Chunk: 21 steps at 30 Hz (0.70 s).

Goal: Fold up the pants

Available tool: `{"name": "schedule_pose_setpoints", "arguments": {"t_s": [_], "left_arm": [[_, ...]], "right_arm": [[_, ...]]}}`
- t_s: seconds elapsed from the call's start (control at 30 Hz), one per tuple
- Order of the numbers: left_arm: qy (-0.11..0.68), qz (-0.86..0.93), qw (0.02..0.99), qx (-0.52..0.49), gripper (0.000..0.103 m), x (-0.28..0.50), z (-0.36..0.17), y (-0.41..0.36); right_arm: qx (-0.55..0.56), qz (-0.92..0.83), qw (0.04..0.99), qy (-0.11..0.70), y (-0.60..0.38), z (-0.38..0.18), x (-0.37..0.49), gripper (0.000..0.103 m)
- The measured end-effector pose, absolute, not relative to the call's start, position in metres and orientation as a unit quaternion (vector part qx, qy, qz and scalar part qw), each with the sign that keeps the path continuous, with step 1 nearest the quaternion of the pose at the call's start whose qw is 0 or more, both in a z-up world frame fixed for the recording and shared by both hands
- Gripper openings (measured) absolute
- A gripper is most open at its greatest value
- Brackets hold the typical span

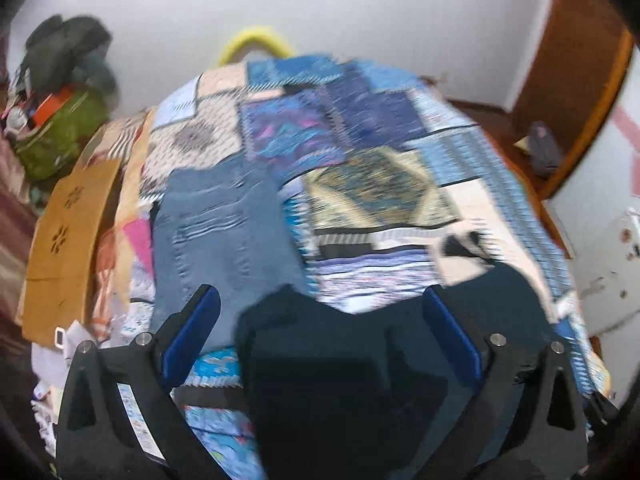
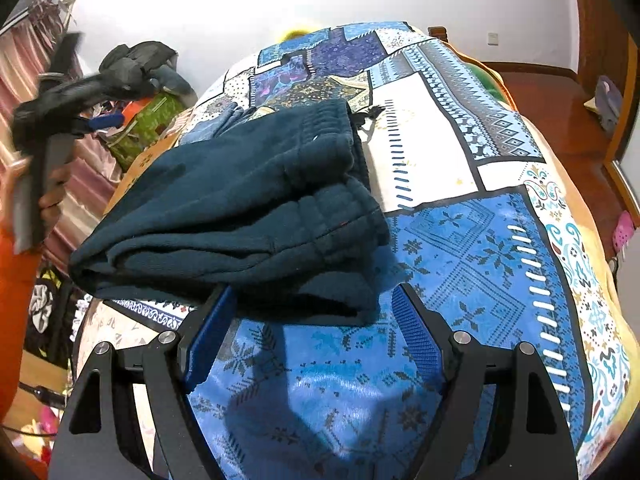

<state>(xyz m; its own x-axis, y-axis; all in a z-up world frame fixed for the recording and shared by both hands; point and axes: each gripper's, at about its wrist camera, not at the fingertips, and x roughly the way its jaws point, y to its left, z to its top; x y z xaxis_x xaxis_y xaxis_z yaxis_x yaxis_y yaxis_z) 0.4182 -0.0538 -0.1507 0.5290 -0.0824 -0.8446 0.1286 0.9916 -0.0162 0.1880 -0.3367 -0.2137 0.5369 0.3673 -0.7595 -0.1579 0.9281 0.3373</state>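
Note:
Dark teal pants [image 2: 240, 208] lie folded into a thick bundle on the patterned bedspread [image 2: 480, 240], waistband toward the far side. My right gripper [image 2: 314, 296] stands open at the bundle's near edge; its left fingertip [image 2: 224, 300] meets the fabric and the right one is just off the corner. In the blurred left wrist view the same dark pants [image 1: 340, 368] lie low between the wide-open fingers of my left gripper [image 1: 320, 296], with no pad pressing on them. From the right wrist view, the left gripper [image 2: 86, 88] hangs in a hand at the left, off the bed.
Lighter blue jeans [image 1: 224, 232] lie flat on the bed's left side. A brown paper bag [image 1: 68, 240], a green bag [image 1: 60, 140] and piled dark clothes [image 1: 68, 48] crowd the left. A wooden door [image 1: 572, 80] and red-brown floor are at the right.

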Motion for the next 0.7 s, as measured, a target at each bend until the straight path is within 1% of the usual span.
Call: {"name": "schedule_pose_setpoints", "arguments": {"t_s": [0.17, 0.3, 0.37, 0.53, 0.7], "left_arm": [[0.539, -0.026, 0.839, 0.064, 0.102, 0.46, -0.209, -0.039], [0.601, -0.032, 0.793, 0.097, 0.102, 0.464, -0.261, -0.033], [0.593, -0.041, 0.798, 0.102, 0.102, 0.452, -0.266, -0.031], [0.56, -0.026, 0.819, 0.122, 0.103, 0.41, -0.258, -0.016], [0.559, -0.003, 0.822, 0.104, 0.103, 0.364, -0.247, 0.006]], "right_arm": [[0.122, 0.137, 0.869, 0.459, -0.341, -0.212, 0.184, 0.078], [0.123, 0.128, 0.871, 0.458, -0.344, -0.209, 0.182, 0.078], [0.121, 0.126, 0.873, 0.456, -0.345, -0.207, 0.181, 0.078], [0.112, 0.125, 0.878, 0.448, -0.343, -0.198, 0.18, 0.078], [0.11, 0.142, 0.888, 0.422, -0.334, -0.181, 0.181, 0.078]]}}
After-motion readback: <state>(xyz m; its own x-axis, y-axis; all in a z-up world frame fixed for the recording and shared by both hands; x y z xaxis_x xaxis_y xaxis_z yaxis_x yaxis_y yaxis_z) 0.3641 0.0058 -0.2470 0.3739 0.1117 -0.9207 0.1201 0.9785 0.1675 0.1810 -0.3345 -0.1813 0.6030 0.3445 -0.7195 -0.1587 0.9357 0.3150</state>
